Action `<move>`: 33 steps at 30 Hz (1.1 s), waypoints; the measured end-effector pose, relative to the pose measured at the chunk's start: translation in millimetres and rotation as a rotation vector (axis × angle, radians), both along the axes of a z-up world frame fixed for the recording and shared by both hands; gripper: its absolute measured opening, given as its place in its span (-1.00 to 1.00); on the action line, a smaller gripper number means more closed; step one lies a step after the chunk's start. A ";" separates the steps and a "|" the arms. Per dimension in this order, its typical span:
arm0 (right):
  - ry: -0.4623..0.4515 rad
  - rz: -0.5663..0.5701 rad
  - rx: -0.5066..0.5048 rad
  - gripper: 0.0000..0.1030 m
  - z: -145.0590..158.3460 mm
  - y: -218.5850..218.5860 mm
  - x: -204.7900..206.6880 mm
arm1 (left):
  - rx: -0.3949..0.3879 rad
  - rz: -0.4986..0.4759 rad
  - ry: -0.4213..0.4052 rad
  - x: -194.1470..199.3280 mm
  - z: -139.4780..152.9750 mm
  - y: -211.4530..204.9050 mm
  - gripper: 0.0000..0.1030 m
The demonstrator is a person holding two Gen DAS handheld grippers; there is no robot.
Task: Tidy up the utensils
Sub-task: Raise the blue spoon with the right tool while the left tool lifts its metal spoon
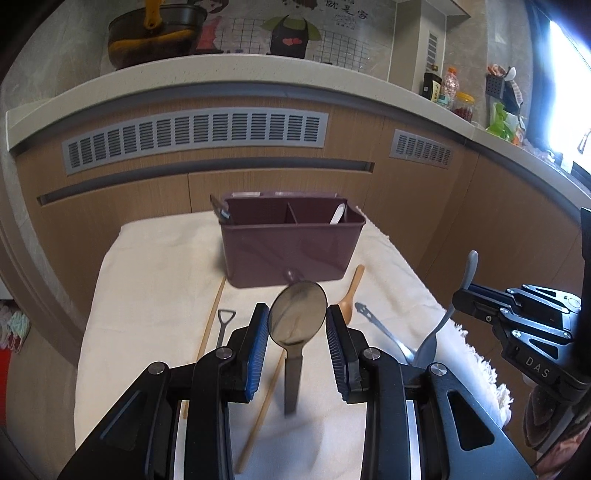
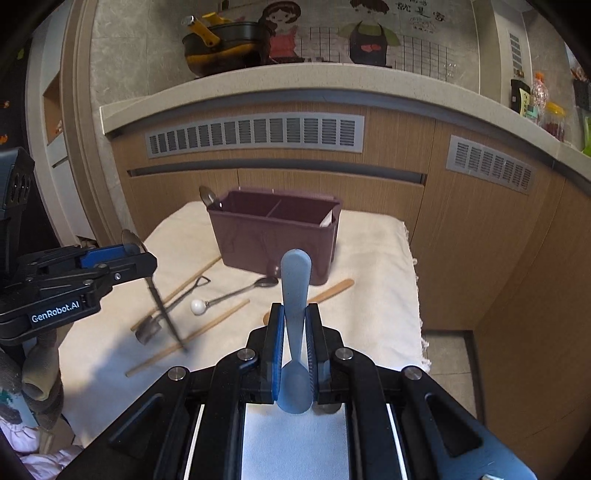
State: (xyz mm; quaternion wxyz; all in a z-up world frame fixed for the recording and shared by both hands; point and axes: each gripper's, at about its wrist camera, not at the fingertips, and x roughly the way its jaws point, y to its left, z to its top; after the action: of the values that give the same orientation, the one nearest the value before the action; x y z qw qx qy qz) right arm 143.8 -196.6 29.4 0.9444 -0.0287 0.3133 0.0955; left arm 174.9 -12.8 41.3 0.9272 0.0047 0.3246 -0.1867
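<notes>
**A:** What's under us, starting from the left?

**B:** I see a cream cloth [image 1: 155, 295] spread over a small table, fringed on its right edge. On its left part lie wooden chopsticks [image 1: 211, 318] and a small shovel-handled metal utensil [image 1: 222, 325]. My left gripper [image 1: 297, 332] is clenched on a metal spoon [image 1: 297, 317], bowl up between the blue pads, handle hanging down clear of the cloth.

**A:** And further along?

**B:** Mid-cloth at the back stands the purple utensil caddy [image 1: 288, 251], two compartments; a dark handle sticks out of the left end, a white spoon [image 1: 337, 214] leans in the right one. In front of it, to the right, a wooden spoon [image 1: 352, 291] lies on the cloth, and beside that a metal spoon [image 1: 384, 332] with a white ball end. My right gripper [image 2: 295, 347] is squeezed tight on a grey-blue plastic spoon [image 2: 295, 291], handle pointing up and away, bowl toward the camera.

**A:** The room?

**B:** Wood-grain cabinets with grey vent grilles [image 1: 195, 136] behind, a pale stone counter [image 1: 236, 70] above, a dark pot with yellow handle [image 1: 155, 33] at left, jars and bottles [image 1: 454, 96] at right, then a bright window [image 1: 565, 85].
</notes>
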 end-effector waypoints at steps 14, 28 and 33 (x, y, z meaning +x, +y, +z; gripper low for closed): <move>-0.069 -0.010 -0.007 -0.80 26.9 -7.2 24.5 | -0.002 -0.032 -0.084 28.8 37.2 -15.9 -0.39; -0.112 0.006 -0.026 -0.79 42.7 -1.5 40.6 | -0.001 -0.014 -0.109 43.1 51.7 -15.7 -0.39; -0.123 0.020 -0.029 -0.79 46.9 2.7 45.8 | 0.005 -0.002 -0.120 51.9 59.0 -10.1 -0.39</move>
State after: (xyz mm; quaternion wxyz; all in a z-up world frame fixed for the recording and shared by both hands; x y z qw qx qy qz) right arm 189.6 -193.9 76.3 0.9603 -0.0513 0.2559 0.0986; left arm 226.7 -23.0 100.3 0.9448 0.0185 0.2690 -0.1862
